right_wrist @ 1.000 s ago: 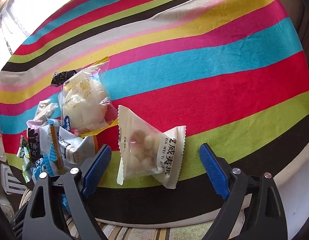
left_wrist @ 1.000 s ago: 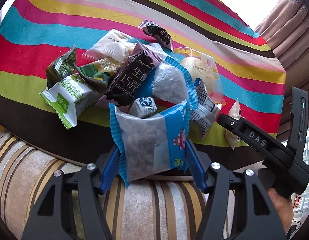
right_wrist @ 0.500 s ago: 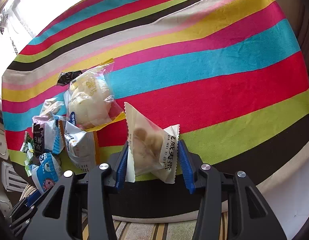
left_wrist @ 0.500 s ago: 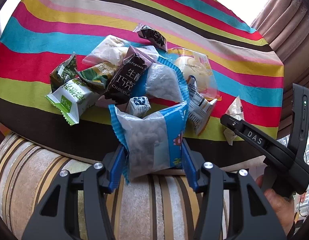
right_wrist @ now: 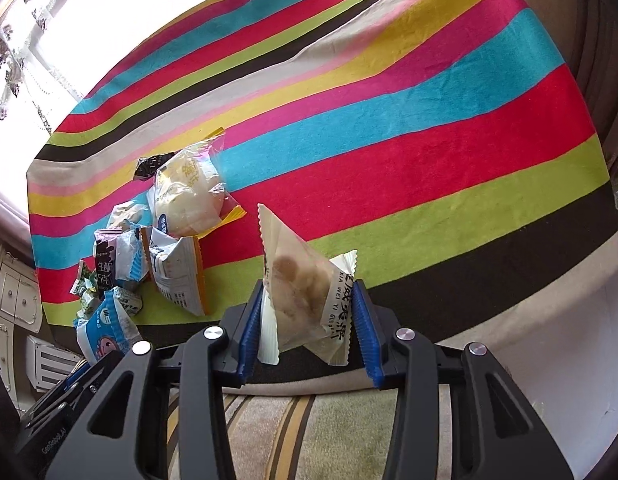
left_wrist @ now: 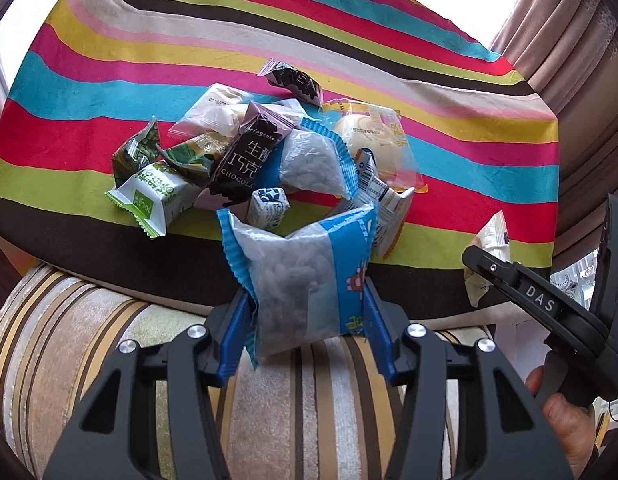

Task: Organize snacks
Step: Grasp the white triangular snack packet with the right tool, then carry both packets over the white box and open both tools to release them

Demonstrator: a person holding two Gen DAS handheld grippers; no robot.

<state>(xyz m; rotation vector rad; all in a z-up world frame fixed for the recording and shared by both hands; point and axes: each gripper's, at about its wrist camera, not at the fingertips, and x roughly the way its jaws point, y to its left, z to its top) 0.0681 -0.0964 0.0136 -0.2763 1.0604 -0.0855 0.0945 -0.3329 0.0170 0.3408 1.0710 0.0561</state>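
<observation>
Clamping down within the last second, the right gripper [right_wrist: 307, 314] has closed its blue pads on the pale triangular packet [right_wrist: 305, 284], which earlier lay flat on the striped cloth [right_wrist: 429, 140] between wide-open jaws; its upper corner now stands well clear of the cloth, so it looks lifted rather than resting. The left gripper [left_wrist: 305, 320] has narrowed a little too and pinches the blue-edged clear packet [left_wrist: 301, 276] by its lower half, holding it upright at the near edge of the cloth, as it did a second ago. Just beyond it the heap of snacks [left_wrist: 265, 152] sits where it was: green wrappers on the left, a dark chocolate bar in the middle, a round bun in clear film on the right. With one snack in each gripper and the far and right stretches of cloth bare, I judge the sorting has barely begun; the next step is probably setting both packets down apart from the heap.
</observation>
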